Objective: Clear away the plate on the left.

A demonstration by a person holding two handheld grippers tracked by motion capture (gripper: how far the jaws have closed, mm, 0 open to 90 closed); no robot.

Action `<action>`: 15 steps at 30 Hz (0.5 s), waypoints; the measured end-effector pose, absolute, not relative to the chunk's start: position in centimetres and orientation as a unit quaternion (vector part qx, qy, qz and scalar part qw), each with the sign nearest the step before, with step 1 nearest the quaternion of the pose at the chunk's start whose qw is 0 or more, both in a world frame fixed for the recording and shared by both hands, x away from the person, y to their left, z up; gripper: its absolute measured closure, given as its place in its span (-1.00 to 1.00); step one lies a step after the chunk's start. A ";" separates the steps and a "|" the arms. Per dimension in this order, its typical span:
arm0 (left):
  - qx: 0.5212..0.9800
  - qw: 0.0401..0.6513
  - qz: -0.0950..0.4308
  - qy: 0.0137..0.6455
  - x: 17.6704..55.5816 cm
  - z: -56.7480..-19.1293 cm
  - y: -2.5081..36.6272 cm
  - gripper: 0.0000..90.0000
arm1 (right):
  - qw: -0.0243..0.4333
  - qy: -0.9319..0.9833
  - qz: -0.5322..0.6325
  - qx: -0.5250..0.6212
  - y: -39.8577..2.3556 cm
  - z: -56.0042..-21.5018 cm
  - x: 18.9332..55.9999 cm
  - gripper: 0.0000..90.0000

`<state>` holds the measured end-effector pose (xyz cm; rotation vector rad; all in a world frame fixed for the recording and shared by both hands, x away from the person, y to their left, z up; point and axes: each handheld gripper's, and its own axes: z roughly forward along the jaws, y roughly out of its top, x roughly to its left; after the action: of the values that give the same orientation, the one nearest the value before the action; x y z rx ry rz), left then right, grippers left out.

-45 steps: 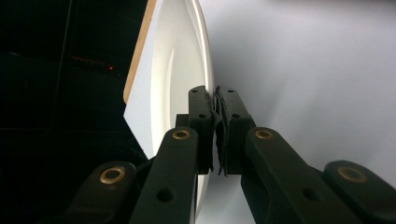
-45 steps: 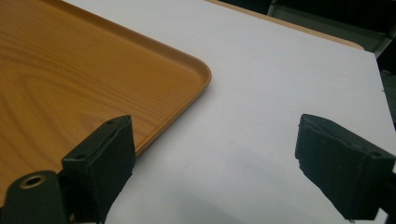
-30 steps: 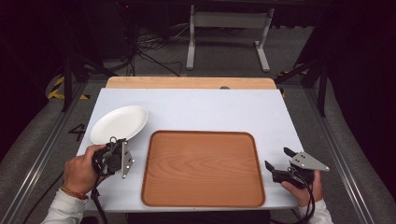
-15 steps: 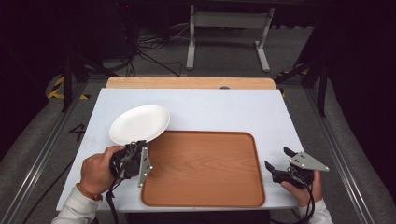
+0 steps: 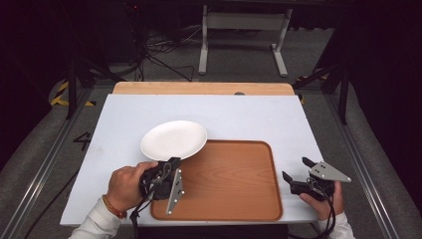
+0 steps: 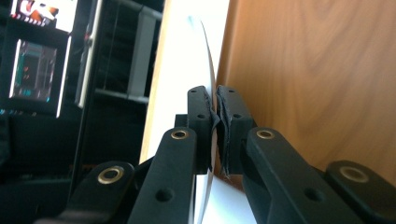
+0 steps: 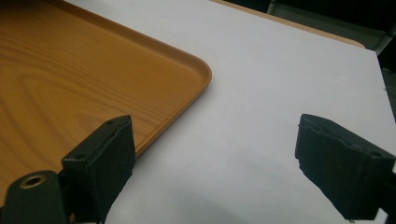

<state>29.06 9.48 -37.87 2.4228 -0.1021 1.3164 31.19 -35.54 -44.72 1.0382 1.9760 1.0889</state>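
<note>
Right, high view: one white plate [image 5: 173, 140] is held by its near rim in the left hand-held gripper [image 5: 166, 169], clamped shut on it. The plate lies straight ahead of that gripper, away from the person, overhanging the far-left corner of the one wooden tray [image 5: 234, 184] on the white tabletop [image 5: 249, 114]. The tray's long axis runs left-right, its open middle to the plate's right. The left hand is much the nearer; the right hand-held gripper [image 5: 297, 175] sits well apart, off the tray's right edge, open and empty.

Left gripper view: both pads pinch the plate's thin rim [image 6: 208, 84], tray wood on the right. The plate is prob. clear of the tray, can't tell for sure.

Right gripper view: jaws wide apart, nothing between them; the tray corner [image 7: 196, 74] is at left.
</note>
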 end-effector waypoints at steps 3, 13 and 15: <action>0.862 0.196 0.464 -0.048 28.8 -37.8 8.6 0.89 | 0.324 0.754 0.413 0.396 -35.5 -44.7 31.2 -0.71; 0.865 0.200 0.453 -0.079 28.0 -38.5 6.6 0.89 | 0.329 0.751 0.411 0.399 -35.6 -44.7 31.2 -0.71; 0.865 0.204 0.451 -0.089 27.6 -38.7 6.1 0.89 | 0.332 0.749 0.410 0.401 -35.6 -44.7 31.2 -0.71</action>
<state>27.63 6.07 -38.66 2.4116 -0.2478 1.2574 31.19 -35.58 -44.66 1.0467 1.9576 1.0715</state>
